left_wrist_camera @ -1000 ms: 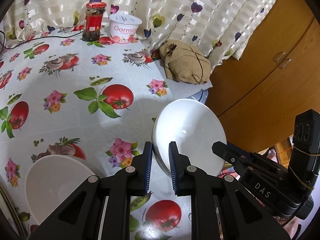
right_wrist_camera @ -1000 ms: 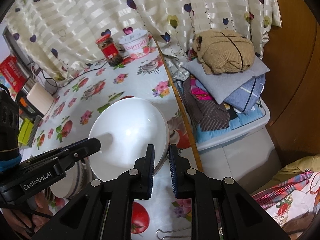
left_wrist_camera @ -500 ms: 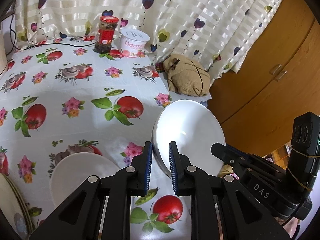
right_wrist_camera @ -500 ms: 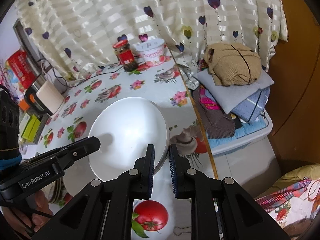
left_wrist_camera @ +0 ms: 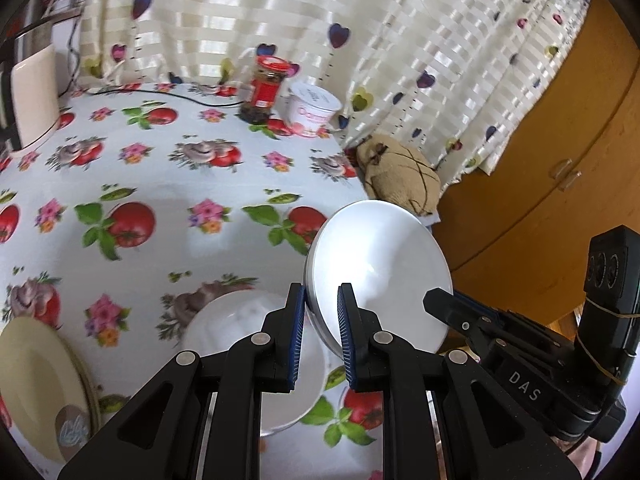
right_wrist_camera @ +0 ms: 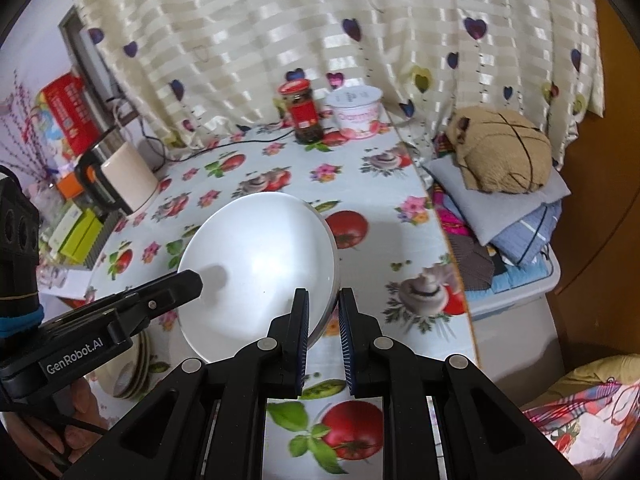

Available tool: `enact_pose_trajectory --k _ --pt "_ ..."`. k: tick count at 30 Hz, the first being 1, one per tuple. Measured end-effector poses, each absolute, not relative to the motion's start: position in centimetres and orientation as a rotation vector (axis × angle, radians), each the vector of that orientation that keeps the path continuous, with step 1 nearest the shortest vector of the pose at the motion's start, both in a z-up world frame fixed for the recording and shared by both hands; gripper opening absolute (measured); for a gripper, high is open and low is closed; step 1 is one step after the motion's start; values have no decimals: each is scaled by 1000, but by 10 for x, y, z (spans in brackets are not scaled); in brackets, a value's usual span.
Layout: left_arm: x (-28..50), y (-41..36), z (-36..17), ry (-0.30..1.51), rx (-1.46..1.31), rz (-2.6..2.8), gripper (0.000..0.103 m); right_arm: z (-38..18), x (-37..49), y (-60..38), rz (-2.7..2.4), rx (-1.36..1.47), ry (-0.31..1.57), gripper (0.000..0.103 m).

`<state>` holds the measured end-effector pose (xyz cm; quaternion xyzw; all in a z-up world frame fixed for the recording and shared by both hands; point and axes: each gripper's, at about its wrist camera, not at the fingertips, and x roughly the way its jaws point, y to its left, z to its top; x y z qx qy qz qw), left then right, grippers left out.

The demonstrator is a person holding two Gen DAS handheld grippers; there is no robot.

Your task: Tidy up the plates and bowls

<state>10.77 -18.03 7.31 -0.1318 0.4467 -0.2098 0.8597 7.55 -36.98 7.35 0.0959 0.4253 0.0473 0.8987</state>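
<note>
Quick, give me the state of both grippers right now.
Left gripper: jaws shut on the rim of the white bowl.
Right gripper: jaws shut on the same bowl's opposite rim.

The left gripper [left_wrist_camera: 321, 320] fills the lower middle of its own view, its blue-padded jaws drawn close together and clamped on something thin, pointing steeply downward. The right gripper [right_wrist_camera: 323, 316] sits the same way in the lower middle of its view, jaws nearly closed in a grip. Each shows in the other's view at a lower corner, and fingers [right_wrist_camera: 70, 438] of the person's hand wrap the left one's handle
</note>
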Motion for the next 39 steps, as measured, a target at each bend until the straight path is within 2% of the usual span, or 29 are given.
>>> enact_pose_trajectory --k 12,39 --pt "88 -136 59 965 -305 -351 18 55 74 -319 187 175 930 15" --pt "89 -132 26 1071 -292 -310 18 19 82 -304 205 162 1048 17"
